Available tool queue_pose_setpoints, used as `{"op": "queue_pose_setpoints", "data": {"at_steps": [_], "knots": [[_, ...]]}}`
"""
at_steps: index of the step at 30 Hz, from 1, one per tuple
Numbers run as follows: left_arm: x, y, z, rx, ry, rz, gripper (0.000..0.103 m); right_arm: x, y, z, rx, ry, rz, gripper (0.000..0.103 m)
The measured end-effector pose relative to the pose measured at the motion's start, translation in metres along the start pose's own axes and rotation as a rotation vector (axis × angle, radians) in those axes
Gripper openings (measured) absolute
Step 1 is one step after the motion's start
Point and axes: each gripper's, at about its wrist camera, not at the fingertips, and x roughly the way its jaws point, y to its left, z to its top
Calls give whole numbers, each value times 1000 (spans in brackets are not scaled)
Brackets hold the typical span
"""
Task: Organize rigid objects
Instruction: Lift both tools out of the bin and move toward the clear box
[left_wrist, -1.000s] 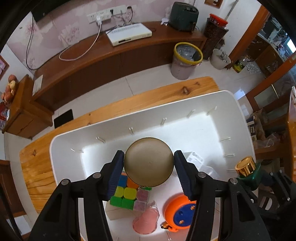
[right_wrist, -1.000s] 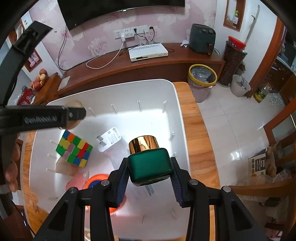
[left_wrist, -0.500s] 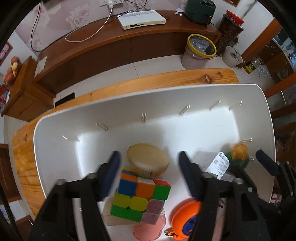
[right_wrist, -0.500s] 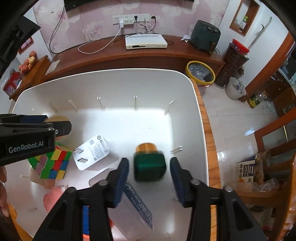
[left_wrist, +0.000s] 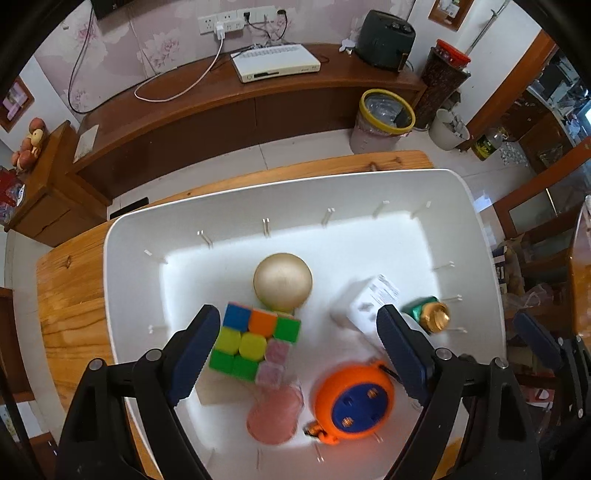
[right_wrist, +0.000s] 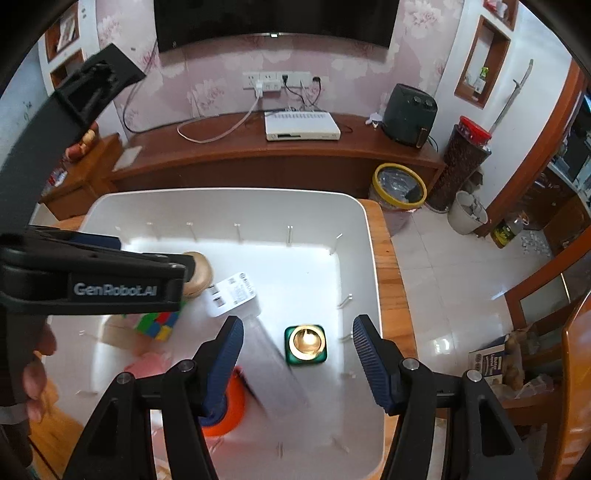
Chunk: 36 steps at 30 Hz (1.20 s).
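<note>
A large white bin (left_wrist: 122, 266) (right_wrist: 369, 258) sits on a wooden table. In it lie a round gold tin (left_wrist: 282, 281), a colour cube (left_wrist: 255, 341), a white plug adapter (left_wrist: 369, 304) (right_wrist: 232, 295), a green bottle with a gold cap (left_wrist: 430, 315) (right_wrist: 306, 344), an orange tape measure (left_wrist: 354, 400) and a pink cup (left_wrist: 275, 411). My left gripper (left_wrist: 299, 350) is open and empty above the cube. My right gripper (right_wrist: 297, 350) is open and empty above the upright green bottle.
The wooden table (left_wrist: 70, 295) runs under the bin. Beyond it are a TV bench (right_wrist: 258, 155) with a white box, a yellow-rimmed waste bin (right_wrist: 399, 188) and a tiled floor. A clear plastic piece (right_wrist: 273, 365) lies blurred in the bin.
Both grippers opened and rose. The left let go of the gold tin, which now lies in the bin. The right let go of the green bottle, which now stands in the bin.
</note>
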Motion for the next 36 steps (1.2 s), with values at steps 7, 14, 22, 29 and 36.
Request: {"op": "queue_pose_setpoints", "data": {"at_steps": [7, 14, 22, 29, 36], "knots": [[-38, -13, -27, -6, -37, -30, 89, -47, -3, -24, -14, -49, 38, 63], [-84, -29, -62, -1, -83, -41, 89, -90, -6, -50, -31, -92, 75, 63], [-129, -43, -108, 9, -120, -55, 89, -132, -11, -82, -42, -127, 109, 63], [-153, -50, -142, -11, -140, -71, 89, -162, -21, -107, -42, -159, 127, 63], [-166, -54, -176, -34, -185, -60, 89, -184, -31, -126, -38, -196, 143, 63]]}}
